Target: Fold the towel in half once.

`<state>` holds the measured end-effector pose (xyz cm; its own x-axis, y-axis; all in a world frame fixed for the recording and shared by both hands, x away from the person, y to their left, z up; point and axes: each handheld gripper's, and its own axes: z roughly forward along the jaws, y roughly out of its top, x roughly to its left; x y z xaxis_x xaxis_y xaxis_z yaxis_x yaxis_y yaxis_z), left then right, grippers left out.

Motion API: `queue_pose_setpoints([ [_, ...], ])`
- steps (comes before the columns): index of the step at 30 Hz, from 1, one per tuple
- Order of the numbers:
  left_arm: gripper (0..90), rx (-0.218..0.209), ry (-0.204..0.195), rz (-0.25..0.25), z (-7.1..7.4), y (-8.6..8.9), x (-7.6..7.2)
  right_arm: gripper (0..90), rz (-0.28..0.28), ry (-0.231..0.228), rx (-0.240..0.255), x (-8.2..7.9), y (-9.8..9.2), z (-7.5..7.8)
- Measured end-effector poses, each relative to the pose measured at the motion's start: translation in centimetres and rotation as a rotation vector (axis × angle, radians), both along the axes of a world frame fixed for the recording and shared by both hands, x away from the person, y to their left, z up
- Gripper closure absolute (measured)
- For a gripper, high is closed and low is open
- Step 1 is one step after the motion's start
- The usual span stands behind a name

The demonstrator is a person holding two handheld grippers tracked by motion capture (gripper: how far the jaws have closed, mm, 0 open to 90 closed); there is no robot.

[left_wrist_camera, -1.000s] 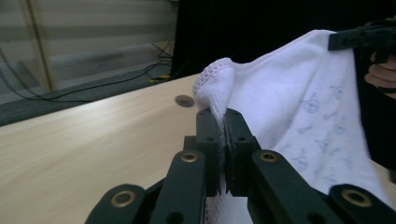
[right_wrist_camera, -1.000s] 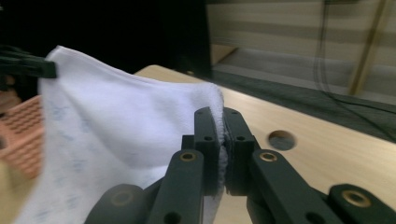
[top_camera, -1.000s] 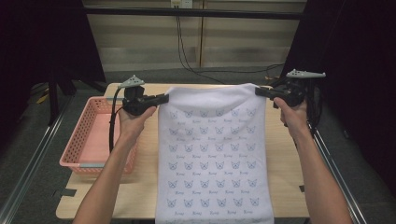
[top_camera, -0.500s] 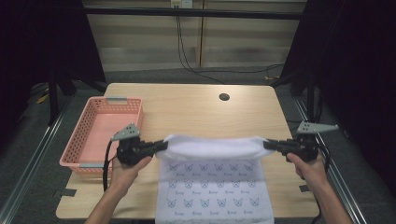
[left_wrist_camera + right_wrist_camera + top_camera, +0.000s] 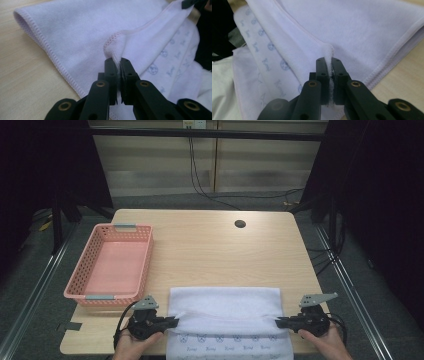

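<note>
A pale wooden table (image 5: 210,255) is seen from above, and every place here is given relative to it. At its left side a pink basket (image 5: 111,265) stands empty. A small dark hole (image 5: 240,224) sits near its far edge.

Along the near edge a white towel (image 5: 225,307) is laid, folded over on itself so that the plain underside faces up. A strip printed with small blue motifs hangs over the near edge toward the person. The fold appears to be made by bringing the far edge back over the near part, halving the cloth.

At the near left corner of the towel, the left gripper (image 5: 174,322) is held low; in the left gripper view its 2 jaws are pressed together on a pinched corner of hem (image 5: 113,47). At the near right corner, the right gripper (image 5: 278,322) is clamped the same way on the other corner (image 5: 329,51). The 2 corners are kept apart, seemingly so the edge stays taut and straight.

1 second earlier the towel was spread full length, with both grippers near the far edge; since then they have been drawn toward the near edge and lowered, uncovering the hole.
</note>
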<state>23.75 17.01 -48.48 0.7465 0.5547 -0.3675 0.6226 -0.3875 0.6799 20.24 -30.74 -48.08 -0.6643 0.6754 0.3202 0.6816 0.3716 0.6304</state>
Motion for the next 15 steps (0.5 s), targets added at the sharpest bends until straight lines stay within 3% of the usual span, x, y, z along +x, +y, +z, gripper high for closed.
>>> queue_pose_setpoints([
  [2,85.8,0.057,0.031,-0.003,-0.6,-0.4,0.4,86.2,-0.006,0.016,-0.029,0.2,0.1,-0.5],
  [5,86.1,0.092,0.000,0.004,-0.6,-0.8,0.4,86.2,-0.009,0.033,-0.058,0.4,0.2,-1.0],
  [7,86.2,0.096,0.022,-0.006,-0.9,-0.9,0.9,86.2,-0.020,0.040,-0.045,0.7,0.1,-1.1],
  [15,86.9,0.093,-0.012,0.009,-1.2,-1.7,3.0,86.2,-0.056,0.007,-0.060,2.2,-0.2,-1.3],
])
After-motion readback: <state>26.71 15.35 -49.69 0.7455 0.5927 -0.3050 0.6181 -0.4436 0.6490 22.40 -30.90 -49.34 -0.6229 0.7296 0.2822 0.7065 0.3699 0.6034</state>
